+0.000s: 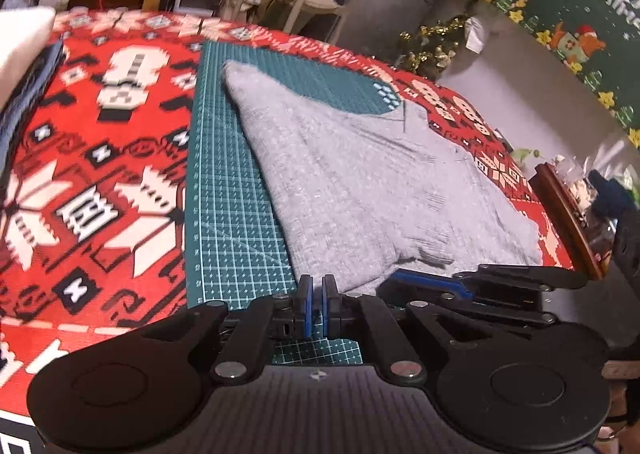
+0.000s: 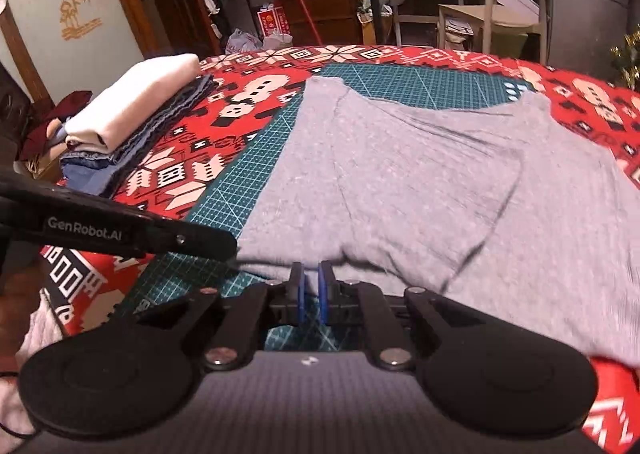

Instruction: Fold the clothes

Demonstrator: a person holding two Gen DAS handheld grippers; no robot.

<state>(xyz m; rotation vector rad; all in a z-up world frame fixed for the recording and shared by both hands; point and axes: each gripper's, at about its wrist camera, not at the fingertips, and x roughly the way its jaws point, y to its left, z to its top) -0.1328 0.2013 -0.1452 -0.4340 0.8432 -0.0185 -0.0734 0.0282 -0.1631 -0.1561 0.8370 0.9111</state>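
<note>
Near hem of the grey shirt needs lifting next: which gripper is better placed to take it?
Probably the right. The right gripper sits at the near edge of the grey shirt, cloth bunched against its fingertips. The left gripper is shut over the green cutting mat, just beside the shirt's edge.

Table w/ red patterned cloth (image 2: 248,93): green cutting mat (image 1: 228,189), grey shirt (image 2: 400,173), folded stack (image 2: 132,109).

Left gripper (image 1: 318,288): matte black linkage arms, silver pivot screws, blue-lined fingers (image 1: 307,294), round black end discs. Right gripper (image 2: 311,286) the same; white "GenRobot.AI" lettering on a side arm.
</note>
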